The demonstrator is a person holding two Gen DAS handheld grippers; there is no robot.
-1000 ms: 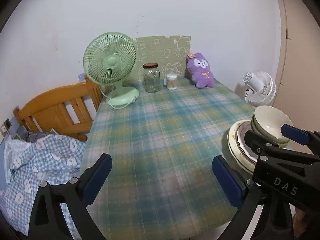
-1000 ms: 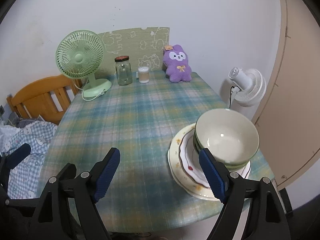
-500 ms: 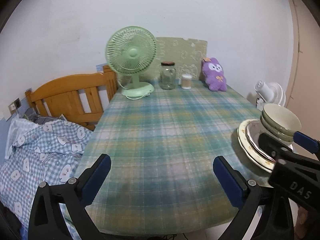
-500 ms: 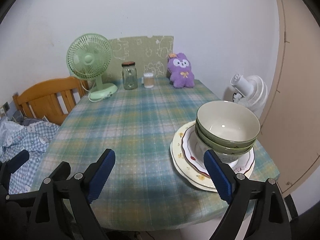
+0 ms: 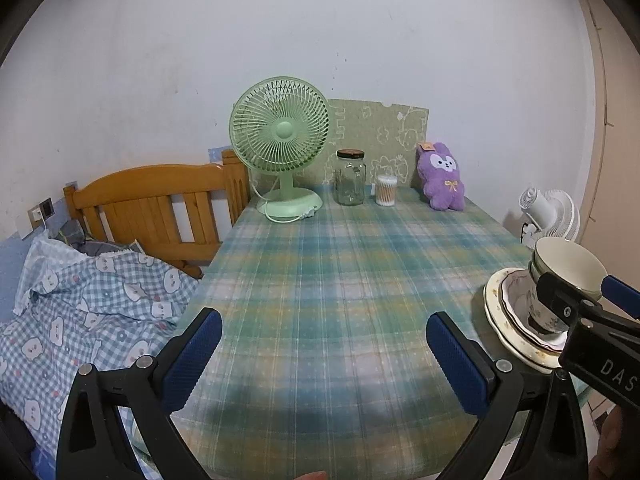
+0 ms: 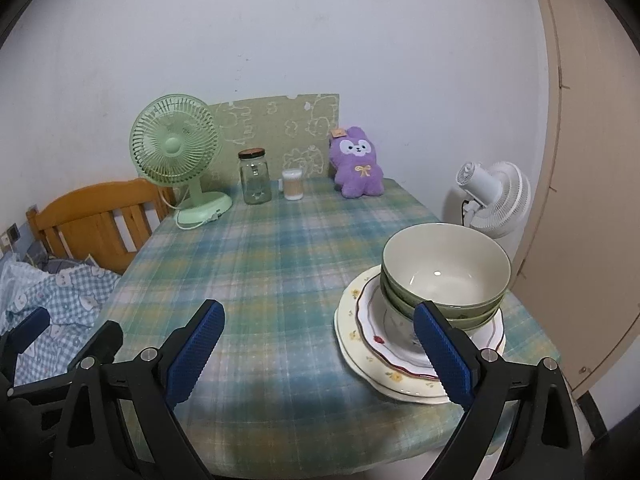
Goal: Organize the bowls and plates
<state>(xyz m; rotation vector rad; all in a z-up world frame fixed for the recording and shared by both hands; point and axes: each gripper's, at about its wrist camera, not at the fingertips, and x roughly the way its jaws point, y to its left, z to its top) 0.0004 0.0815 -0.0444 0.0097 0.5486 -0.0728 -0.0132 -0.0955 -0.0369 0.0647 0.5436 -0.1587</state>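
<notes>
A stack of green bowls [image 6: 446,272] sits on stacked flowered plates [image 6: 360,344] at the near right of the plaid table [image 6: 280,264]. The stack also shows in the left wrist view, bowls [image 5: 568,266] on plates [image 5: 500,316], partly hidden by the right gripper's black frame. My right gripper [image 6: 316,352] is open and empty, its right blue pad [image 6: 440,356] just in front of the plates. My left gripper [image 5: 320,360] is open and empty over the table's near edge, left of the stack.
A green desk fan [image 5: 282,140], a glass jar [image 5: 350,178], a cotton swab tub [image 5: 386,191] and a purple plush [image 5: 440,178] stand at the table's far end. A wooden headboard [image 5: 160,208] and checked bedding [image 5: 80,300] lie left. A white fan [image 6: 494,200] stands right.
Both grippers have drawn back and lifted from the table, so more of the wall and bed shows. The bowls and plates have not moved. Both jaws stay open.
</notes>
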